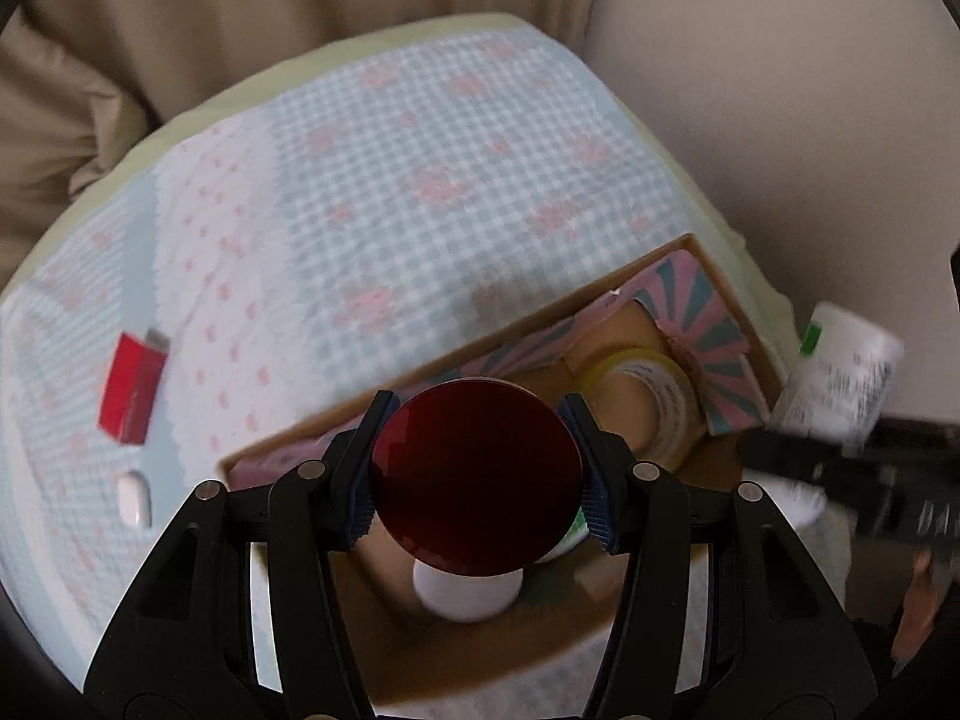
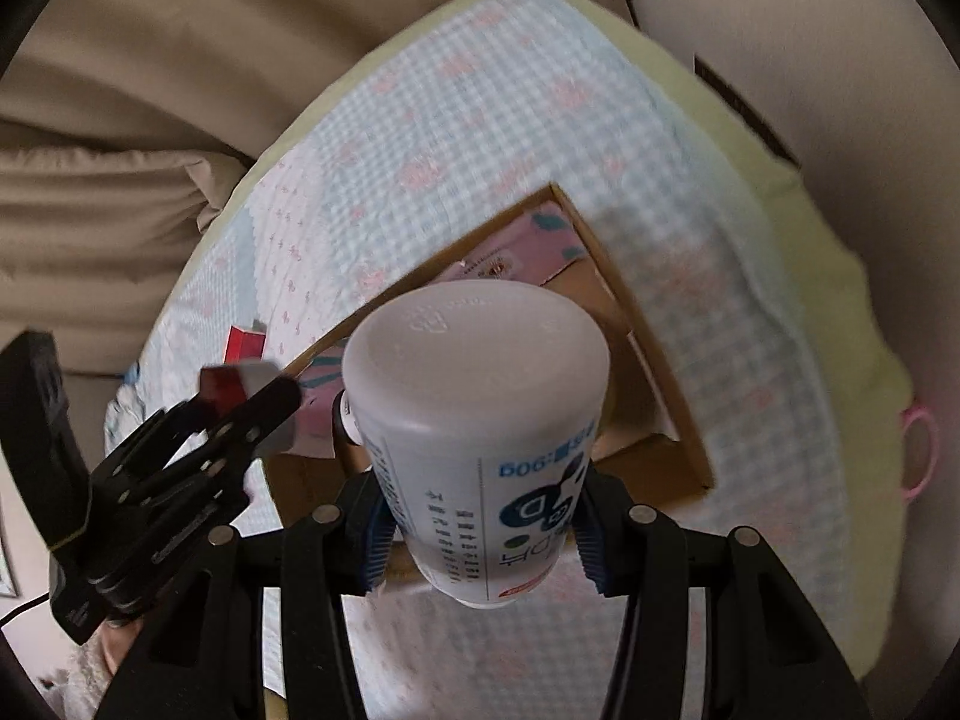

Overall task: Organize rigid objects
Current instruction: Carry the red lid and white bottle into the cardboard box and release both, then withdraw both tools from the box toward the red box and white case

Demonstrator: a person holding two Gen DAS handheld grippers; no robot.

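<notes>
left wrist view shows a desk (image 1: pixel 420 180) covered by a blue-and-white checked cloth with pink flowers, its pale green edge showing along the far side. beige cushions (image 1: pixel 180 18) rise behind that far edge. a cardboard box (image 1: pixel 714 276) with pink and teal striped flaps sits open toward the desk's right edge. inside it lie a roll of clear tape (image 1: pixel 654 396) and a white round-topped item (image 1: pixel 465 591), the latter partly hidden, so its kind is hard to make out. the left tool (image 1: pixel 477 474) is closed on a dark red round lid (image 1: pixel 477 474), held above the box and blocking much of its inside. the white bottle (image 1: pixel 840 378) with printed text hangs by the box's right side, blurred. a red packet (image 1: pixel 132 393) lies near the desk's left edge, well apart from the box, and a small white oval thing (image 1: pixel 133 498) lies just nearer the camera than the packet.

right wrist view has the right tool (image 2: pixel 480 528) clamped on the white bottle (image 2: pixel 480 420), bottom end facing the camera, over the box (image 2: pixel 648 324) and covering most of it. the left tool (image 2: pixel 240 405) shows at the left, motion-blurred. a pink ring (image 2: pixel 921 456) hangs off the desk's right edge, cut off by the cloth.
</notes>
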